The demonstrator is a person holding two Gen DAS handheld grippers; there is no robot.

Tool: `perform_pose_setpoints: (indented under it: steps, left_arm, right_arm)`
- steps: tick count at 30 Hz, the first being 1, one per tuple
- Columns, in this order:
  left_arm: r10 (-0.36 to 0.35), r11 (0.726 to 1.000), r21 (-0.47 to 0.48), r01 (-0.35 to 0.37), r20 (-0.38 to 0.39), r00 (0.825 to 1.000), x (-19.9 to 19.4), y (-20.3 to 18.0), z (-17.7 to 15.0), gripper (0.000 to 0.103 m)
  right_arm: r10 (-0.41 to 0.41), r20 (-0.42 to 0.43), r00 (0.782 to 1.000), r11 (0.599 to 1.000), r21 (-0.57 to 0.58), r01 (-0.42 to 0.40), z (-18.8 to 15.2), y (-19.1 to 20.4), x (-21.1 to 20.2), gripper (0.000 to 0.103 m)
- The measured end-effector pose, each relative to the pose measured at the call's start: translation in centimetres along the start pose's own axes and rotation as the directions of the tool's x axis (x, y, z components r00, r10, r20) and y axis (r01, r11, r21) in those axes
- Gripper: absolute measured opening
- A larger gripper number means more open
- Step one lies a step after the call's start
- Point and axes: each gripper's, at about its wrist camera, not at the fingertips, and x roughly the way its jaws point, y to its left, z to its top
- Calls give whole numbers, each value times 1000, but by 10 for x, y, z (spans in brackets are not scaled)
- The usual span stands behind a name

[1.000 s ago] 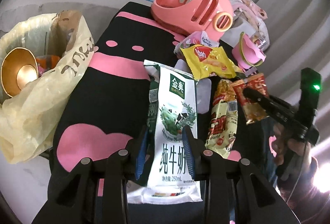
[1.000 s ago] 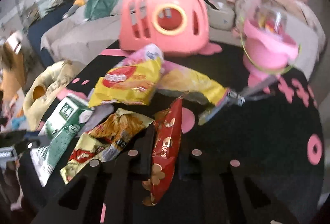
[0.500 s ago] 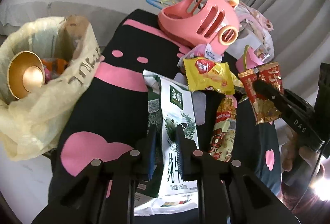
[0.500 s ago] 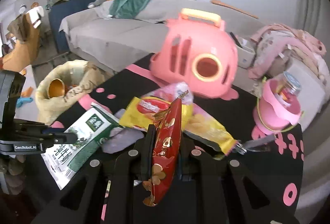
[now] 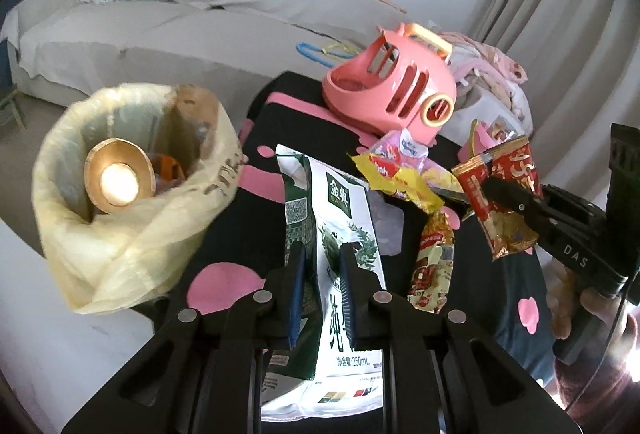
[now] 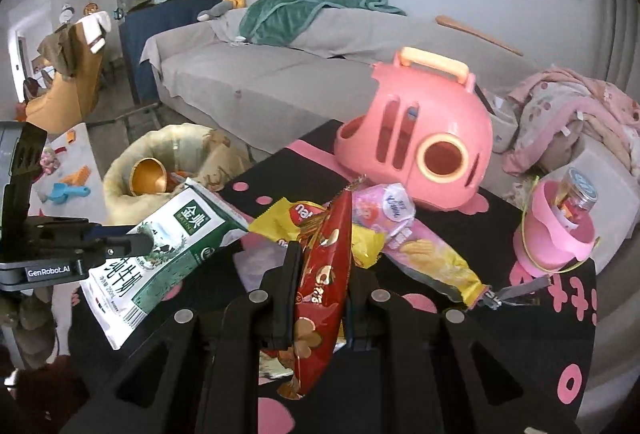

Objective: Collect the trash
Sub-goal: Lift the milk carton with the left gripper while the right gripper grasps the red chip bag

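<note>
While both tongs (image 5: 322, 266) (image 6: 320, 266) clamped on milk carton (image 5: 344, 202) & red wrapper (image 6: 324, 274), trash bag (image 5: 132, 170) left w/ wrappers (image 5: 400, 182) between

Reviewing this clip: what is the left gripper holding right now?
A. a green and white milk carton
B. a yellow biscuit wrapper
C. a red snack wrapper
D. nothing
A: the left gripper has its pads pressed on the green and white milk carton, lifted off the table; the red snack wrapper sits in the right gripper.
</note>
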Motion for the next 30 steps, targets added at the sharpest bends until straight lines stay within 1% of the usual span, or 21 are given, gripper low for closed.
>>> perform_pose_setpoints:
  steps: [1, 5, 10, 12, 15, 17, 21, 23, 26, 27, 28, 30]
  left_arm:
    - [17, 1000, 7, -17, 15, 1000, -6, -1, -1, 17]
    - [30, 1000, 7, -30, 56, 998, -27, 2, 1, 16]
    - [24, 1000, -3, -24, 117, 993, -48, 5, 10, 15]
    - [21, 1000, -3, -21, 125, 992, -52, 6, 11, 15]
    - [17, 1000, 2, -18, 109, 994, -52, 6, 9, 15]
    - [17, 1000, 13, -19, 81, 997, -48, 6, 4, 15]
    - [19, 999, 28, -20, 12, 1000, -30, 6, -8, 15]
    - [4, 1000, 19, -3, -32, 999, -17, 11, -15, 15]
    - [-1, 1000, 3, 1, -86, 996, -1, 15, -24, 25]
    - [0, 1000, -1, 0, -99, 995, 4, 15, -27, 37]
    - [-16, 1000, -3, 16, -112, 994, 8, 15, -29, 45]
    - [-24, 1000, 12, 26, -146, 989, 18, 12, -34, 47]
  right_arm:
    - [2, 7, 1000, 1000, -9, -2, 1, 4, -2, 15]
    - [11, 32, 999, 999, -35, -10, 5, 14, -13, 15]
    - [0, 62, 998, 997, -77, 5, 15, 23, -25, 15]
    - [-2, 71, 997, 996, -87, 8, 17, 25, -28, 15]
    - [-5, 78, 997, 995, -102, 13, 18, 29, -31, 15]
    - [-6, 71, 997, 994, -110, 14, 16, 30, -30, 15]
    - [-2, 44, 999, 995, -101, 7, 7, 26, -24, 15]
    - [11, 17, 1000, 997, -79, -9, 1, 21, -17, 15]
    - [26, -15, 1000, 998, -51, -27, -7, 15, -8, 15]
    - [29, -23, 999, 998, -47, -30, -9, 14, -6, 15]
    - [31, -30, 999, 998, -45, -32, -11, 13, -3, 15]
    - [33, -38, 999, 999, -42, -35, -14, 12, 0, 15]
